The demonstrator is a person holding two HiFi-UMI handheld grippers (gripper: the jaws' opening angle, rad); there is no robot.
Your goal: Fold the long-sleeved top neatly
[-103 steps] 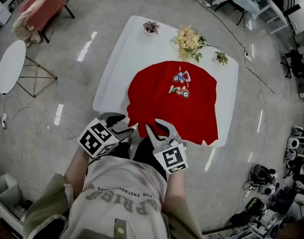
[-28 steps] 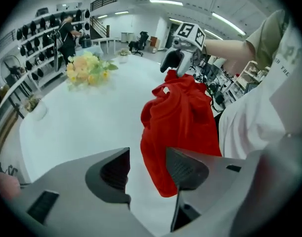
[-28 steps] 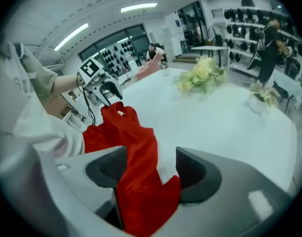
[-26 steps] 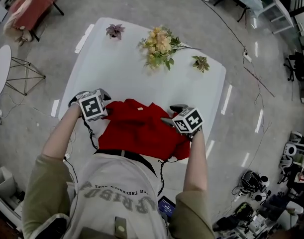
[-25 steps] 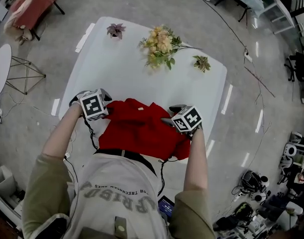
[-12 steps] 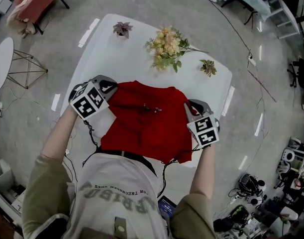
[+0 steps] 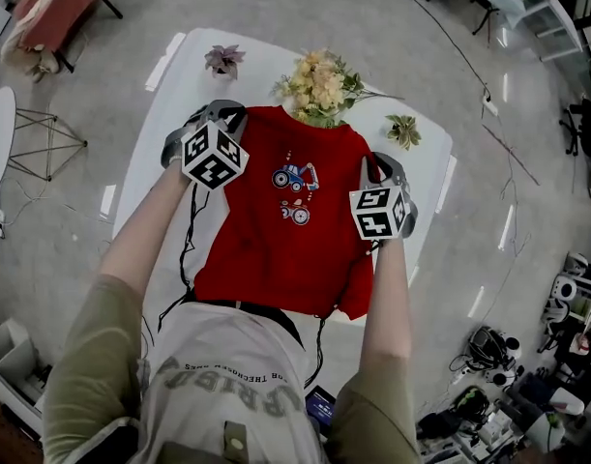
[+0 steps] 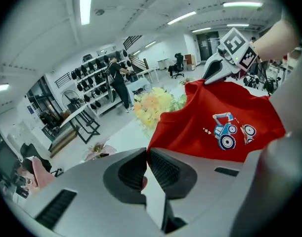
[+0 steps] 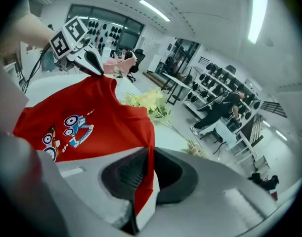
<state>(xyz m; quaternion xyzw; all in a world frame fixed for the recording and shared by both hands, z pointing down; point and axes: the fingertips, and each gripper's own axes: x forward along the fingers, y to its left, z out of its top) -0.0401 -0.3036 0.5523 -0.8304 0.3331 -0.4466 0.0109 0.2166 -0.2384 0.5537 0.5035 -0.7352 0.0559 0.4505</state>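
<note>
While both claws held the red top [image 7: 285,230] up by its shoulders, no fold showed in it yet. It hung spread above the white surface [image 7: 171,100] with the tractor print facing up and its hem at the near edge by the person's waist. At the far left corner stood a small potted plant [image 7: 223,61], well clear. The left claw [image 8: 147,153] was pinched tight on the left shoulder edge, a sliver of red between its pads. Just behind the raised collar sat a bunch of flowers [image 7: 317,83], probably the thing most in the way if the top was laid down that far back. The right claw [image 9: 150,154] had just been closing and gripped the right shoulder, red cloth running down between its jaws. Further right lay another small plant [image 7: 403,130], near that claw. The sleeves could not be made out, so laying the top flat, folding in the sleeves and folding the body all seemed left to do.
</note>
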